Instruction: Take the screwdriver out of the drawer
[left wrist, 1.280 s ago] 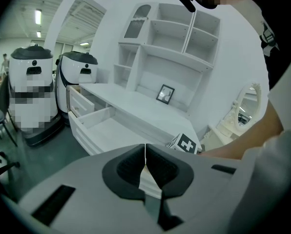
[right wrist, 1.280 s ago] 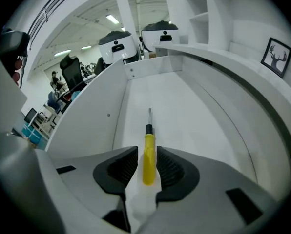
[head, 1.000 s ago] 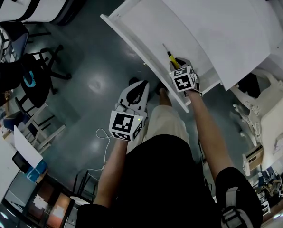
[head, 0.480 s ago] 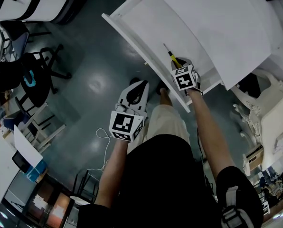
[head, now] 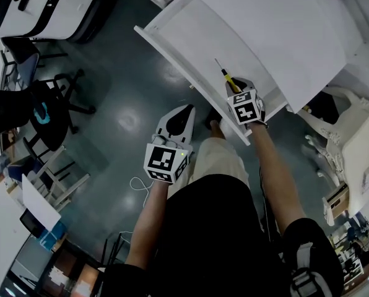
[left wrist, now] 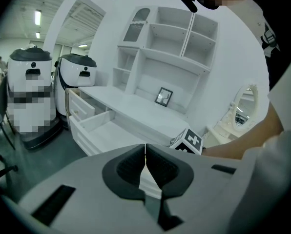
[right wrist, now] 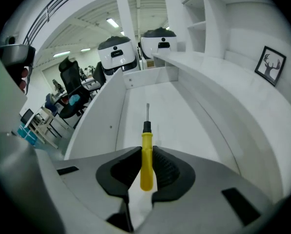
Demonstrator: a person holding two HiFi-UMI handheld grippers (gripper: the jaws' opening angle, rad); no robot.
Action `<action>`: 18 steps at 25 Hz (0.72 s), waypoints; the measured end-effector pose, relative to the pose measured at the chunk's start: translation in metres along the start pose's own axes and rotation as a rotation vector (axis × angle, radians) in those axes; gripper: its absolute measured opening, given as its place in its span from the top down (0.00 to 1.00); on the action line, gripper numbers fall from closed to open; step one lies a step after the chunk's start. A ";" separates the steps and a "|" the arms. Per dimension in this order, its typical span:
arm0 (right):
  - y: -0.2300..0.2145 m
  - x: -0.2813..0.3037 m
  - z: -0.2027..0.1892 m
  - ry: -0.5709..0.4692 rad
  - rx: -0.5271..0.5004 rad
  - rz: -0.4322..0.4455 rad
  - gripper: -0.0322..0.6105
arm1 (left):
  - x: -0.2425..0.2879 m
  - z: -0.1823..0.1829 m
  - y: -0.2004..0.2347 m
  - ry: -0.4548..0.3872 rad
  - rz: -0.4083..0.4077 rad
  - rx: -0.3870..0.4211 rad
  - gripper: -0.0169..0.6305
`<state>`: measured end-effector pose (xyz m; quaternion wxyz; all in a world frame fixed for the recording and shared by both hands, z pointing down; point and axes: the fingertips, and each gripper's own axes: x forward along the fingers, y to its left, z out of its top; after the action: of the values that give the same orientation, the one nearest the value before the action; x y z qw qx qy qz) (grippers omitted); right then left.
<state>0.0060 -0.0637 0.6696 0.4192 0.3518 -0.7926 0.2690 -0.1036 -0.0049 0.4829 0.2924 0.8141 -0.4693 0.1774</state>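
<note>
Head view, right arm: stretched forward over the open drawer (head: 200,33), with the right gripper (head: 236,85) tipped steeply down.
Right gripper grip: the jaws have just been closing, and their pads press on the yellow handle of the screwdriver (right wrist: 146,155), its shaft pointing ahead.
Left arm: bent, holding the left gripper (head: 185,111) above the floor (head: 122,79), jaws together with nothing between them.
Bench (head: 283,23): white, with a framed picture (right wrist: 269,65) at its back.
Room: dark glossy floor, black office chair (head: 48,104) at the left.
Drawer: white, pulled out of the bench; the screwdriver hangs over its bottom, between its walls.
</note>
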 end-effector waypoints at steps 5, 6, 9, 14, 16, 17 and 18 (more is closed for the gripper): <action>0.008 -0.048 0.021 -0.080 0.037 -0.051 0.82 | -0.014 0.010 -0.005 -0.010 -0.070 0.049 0.93; 0.010 -0.058 0.025 -0.099 0.044 -0.065 0.82 | -0.016 0.011 -0.006 -0.011 -0.086 0.061 0.93; 0.018 -0.081 0.031 -0.156 0.060 -0.103 0.82 | -0.024 0.007 -0.007 -0.015 -0.129 0.097 0.93; 0.031 -0.125 0.038 -0.247 0.099 -0.159 0.82 | -0.039 0.004 -0.013 -0.020 -0.192 0.148 0.93; 0.034 -0.145 0.039 -0.281 0.114 -0.184 0.82 | -0.044 0.008 -0.019 -0.027 -0.216 0.166 0.93; 0.036 -0.154 0.040 -0.302 0.122 -0.198 0.82 | -0.047 0.009 -0.021 -0.031 -0.229 0.175 0.93; 0.039 -0.164 0.042 -0.323 0.132 -0.213 0.82 | -0.050 0.010 -0.023 -0.034 -0.242 0.183 0.93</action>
<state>0.0216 -0.0157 0.5035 0.2888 0.4986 -0.7886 0.2146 -0.1084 0.0307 0.4403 0.2283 0.8909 -0.3545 0.1689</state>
